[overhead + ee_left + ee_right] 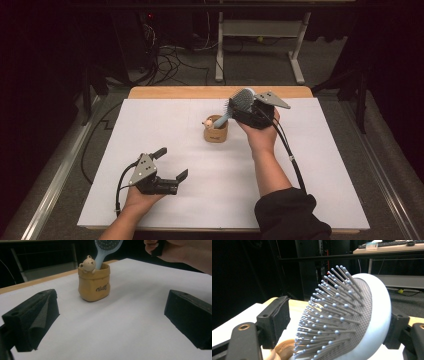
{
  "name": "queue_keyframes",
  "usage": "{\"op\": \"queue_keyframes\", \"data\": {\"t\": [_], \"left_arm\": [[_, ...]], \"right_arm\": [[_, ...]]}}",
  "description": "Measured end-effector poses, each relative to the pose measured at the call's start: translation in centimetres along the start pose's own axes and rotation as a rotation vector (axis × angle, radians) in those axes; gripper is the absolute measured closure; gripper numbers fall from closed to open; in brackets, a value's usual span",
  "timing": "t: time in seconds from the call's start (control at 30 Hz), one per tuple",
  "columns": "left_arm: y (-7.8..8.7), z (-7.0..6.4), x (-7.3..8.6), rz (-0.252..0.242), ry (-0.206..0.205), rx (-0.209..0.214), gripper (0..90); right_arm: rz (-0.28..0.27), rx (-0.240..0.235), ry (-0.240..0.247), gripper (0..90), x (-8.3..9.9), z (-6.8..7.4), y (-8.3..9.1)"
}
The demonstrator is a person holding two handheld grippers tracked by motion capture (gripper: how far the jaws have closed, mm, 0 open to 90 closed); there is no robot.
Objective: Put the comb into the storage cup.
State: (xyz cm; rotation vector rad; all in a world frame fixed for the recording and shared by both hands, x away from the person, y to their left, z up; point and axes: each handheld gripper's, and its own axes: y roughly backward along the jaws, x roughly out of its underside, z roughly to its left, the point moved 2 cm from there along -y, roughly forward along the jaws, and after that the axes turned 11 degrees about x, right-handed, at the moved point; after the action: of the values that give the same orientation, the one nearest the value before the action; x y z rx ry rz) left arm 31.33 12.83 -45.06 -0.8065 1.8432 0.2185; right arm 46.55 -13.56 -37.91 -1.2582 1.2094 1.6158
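White paper (165, 125) is spread over a wooden table (165, 92), and a dark room with cables (170, 57) on a grey floor and a white table frame (260, 30) is seen behind it. Near the middle of the sheet, toward the far edge, a tan pouch-shaped holder (216, 131) is set upright; a small bear figure (88, 263) is perched on its rim, and dark lettering is printed on its front (too blurred to be read).

A pale blue hairbrush (239, 104) is held by the right gripper (248, 106), just right of the holder and above it. The brush is tilted, with its handle end reaching down into the holder's mouth and its head raised up and to the right. In the right gripper view the head (352, 320) is seen between the two black jaws: the back of the head is pressed against one jaw, while the bristle tips are turned toward the other, and whether those tips are actually touched cannot be told. The jaws are closed on the brush head.

The left gripper (170, 162) is held low over the paper at the near left, well apart from the holder. Its jaws are spread wide and nothing is held between them; in the left gripper view the holder is framed between them, farther off.
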Motion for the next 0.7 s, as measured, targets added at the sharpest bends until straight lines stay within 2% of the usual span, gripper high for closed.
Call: {"op": "queue_keyframes", "data": {"t": [0.33, 0.7], "left_arm": [[0.26, 0.24, -0.41, -0.026, 0.021, 0.002, 0.7], [0.32, 0.38, -0.43, -0.026, 0.016, 0.001, 0.7]], "right_arm": [[0.023, 0.004, 0.018, 15.1, 0.24, -0.06, -0.17], [0.032, 0.0, 0.023, 12.8, 0.23, -0.5, -0.02]]}}
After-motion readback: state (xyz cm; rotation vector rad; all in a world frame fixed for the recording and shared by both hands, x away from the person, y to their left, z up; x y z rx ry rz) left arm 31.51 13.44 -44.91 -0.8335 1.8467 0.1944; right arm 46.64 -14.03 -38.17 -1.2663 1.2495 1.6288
